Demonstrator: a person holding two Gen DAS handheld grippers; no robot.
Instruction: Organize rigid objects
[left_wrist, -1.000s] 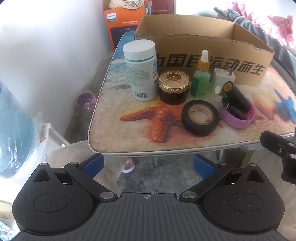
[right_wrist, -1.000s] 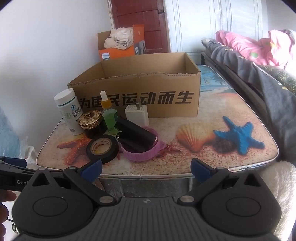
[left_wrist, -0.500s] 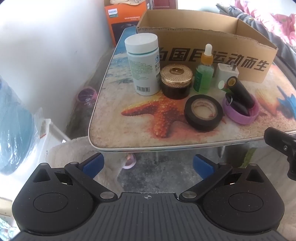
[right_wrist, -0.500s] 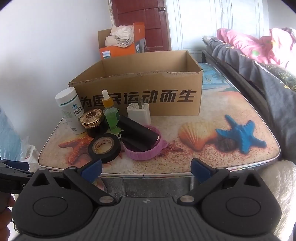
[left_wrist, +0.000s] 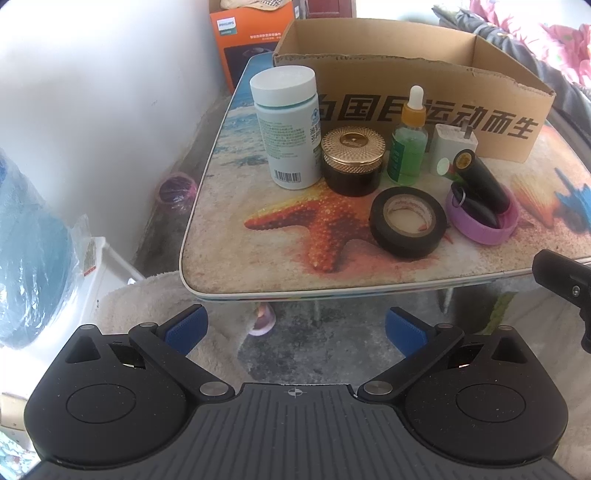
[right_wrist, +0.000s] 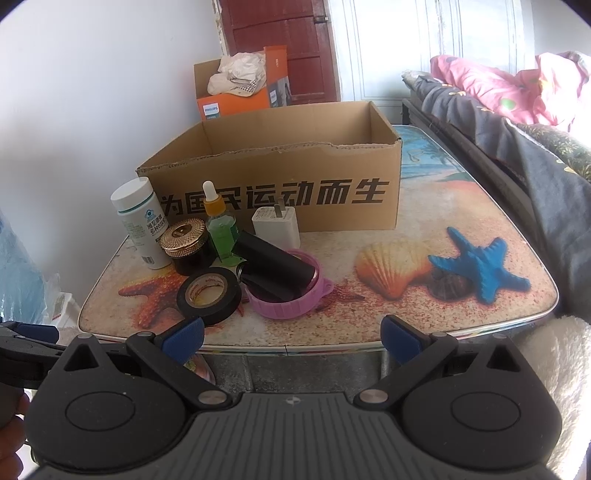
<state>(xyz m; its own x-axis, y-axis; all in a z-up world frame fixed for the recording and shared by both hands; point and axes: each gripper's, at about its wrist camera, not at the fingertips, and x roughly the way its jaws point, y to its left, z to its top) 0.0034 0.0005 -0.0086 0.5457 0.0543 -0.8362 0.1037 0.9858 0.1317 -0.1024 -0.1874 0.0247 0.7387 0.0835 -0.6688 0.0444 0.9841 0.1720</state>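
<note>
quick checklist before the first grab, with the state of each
1. Left gripper open and holding nothing: ok.
2. Right gripper open and holding nothing: ok.
3. Box open on top, the part inside that shows is bare: ok.
4. Tape roll lies flat nearest the table edge, free on its near side: ok.
5. Black cylinder lies tilted across the pink ring, so it may roll if the ring is lifted: not ok.
6. White bottle cap tight: cannot tell.

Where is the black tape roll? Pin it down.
In the left wrist view, the black tape roll lies flat near the table's front edge, between the gold-lidded jar and pink ring.
</note>
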